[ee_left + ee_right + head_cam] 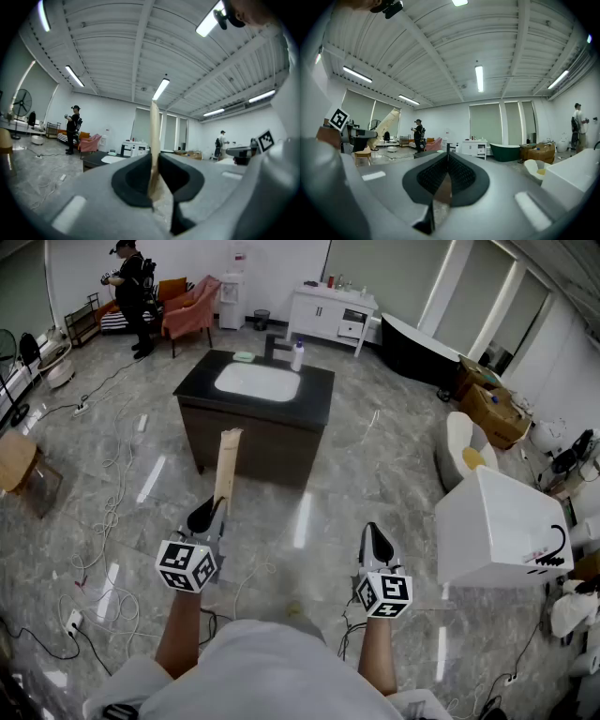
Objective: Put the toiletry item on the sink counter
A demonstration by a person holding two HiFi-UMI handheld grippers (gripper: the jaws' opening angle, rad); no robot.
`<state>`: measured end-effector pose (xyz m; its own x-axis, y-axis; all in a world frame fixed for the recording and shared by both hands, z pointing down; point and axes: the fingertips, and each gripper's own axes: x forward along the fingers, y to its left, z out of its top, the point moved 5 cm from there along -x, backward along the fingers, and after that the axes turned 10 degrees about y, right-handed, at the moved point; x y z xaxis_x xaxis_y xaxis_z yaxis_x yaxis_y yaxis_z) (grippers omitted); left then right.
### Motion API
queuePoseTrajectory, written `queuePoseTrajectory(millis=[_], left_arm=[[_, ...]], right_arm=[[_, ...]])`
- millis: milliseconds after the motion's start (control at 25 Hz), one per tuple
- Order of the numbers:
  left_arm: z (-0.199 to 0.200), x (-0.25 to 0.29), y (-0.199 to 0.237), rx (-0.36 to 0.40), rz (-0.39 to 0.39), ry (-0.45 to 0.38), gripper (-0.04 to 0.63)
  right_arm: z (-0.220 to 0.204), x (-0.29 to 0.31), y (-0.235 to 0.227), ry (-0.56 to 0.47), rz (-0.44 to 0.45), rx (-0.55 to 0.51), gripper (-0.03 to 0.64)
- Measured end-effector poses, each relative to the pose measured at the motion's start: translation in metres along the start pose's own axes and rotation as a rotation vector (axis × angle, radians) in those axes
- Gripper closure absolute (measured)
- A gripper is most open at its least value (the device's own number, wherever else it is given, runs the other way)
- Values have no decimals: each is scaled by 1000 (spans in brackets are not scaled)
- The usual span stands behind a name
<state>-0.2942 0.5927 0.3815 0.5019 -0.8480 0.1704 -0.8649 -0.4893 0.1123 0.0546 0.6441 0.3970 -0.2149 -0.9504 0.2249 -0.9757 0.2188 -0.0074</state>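
Note:
My left gripper [208,514] is shut on the lower end of a long, flat tan toiletry item [226,470], which stands upright out of the jaws. In the left gripper view the tan item [153,140] is pinched between the two black pads of that gripper [154,176]. The sink counter [309,399], a black island with a white basin [255,381], stands ahead on the floor, apart from both grippers. My right gripper [377,542] hangs lower right with its pads [461,176] closed together on nothing. The right gripper view shows the tan item [386,124] at the left.
On the counter are a black faucet [272,346], a white bottle [297,356] and a green soap [244,356]. A white box [502,526] stands at the right; cables [103,521] trail on the floor at the left. A person [131,287] stands far back left.

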Motion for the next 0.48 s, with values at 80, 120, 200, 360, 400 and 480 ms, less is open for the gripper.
queuePoseTrajectory(millis=[80,120,200,360,400,480], left_arm=[[1,3,1,1,1,-5,548],[0,4,2,2,2,-6,548],[-1,4,0,3,2,-9,548],[-2,2,-2,6,-1,-11,548],[-1,3,-2,8,0,-12,548],[1,3,-4,11,-1,-16,548]], right_arm=[[1,4,-1,-6,1,1,612],[1,6,-1,-8,1,1,612],[0,5,-1,-11,0,1,612],[-1,2,-1,-18,-2,3,612],[-1,2,-1,-19,-1,2,612],[0,2,-1,-24,2,-2,612]])
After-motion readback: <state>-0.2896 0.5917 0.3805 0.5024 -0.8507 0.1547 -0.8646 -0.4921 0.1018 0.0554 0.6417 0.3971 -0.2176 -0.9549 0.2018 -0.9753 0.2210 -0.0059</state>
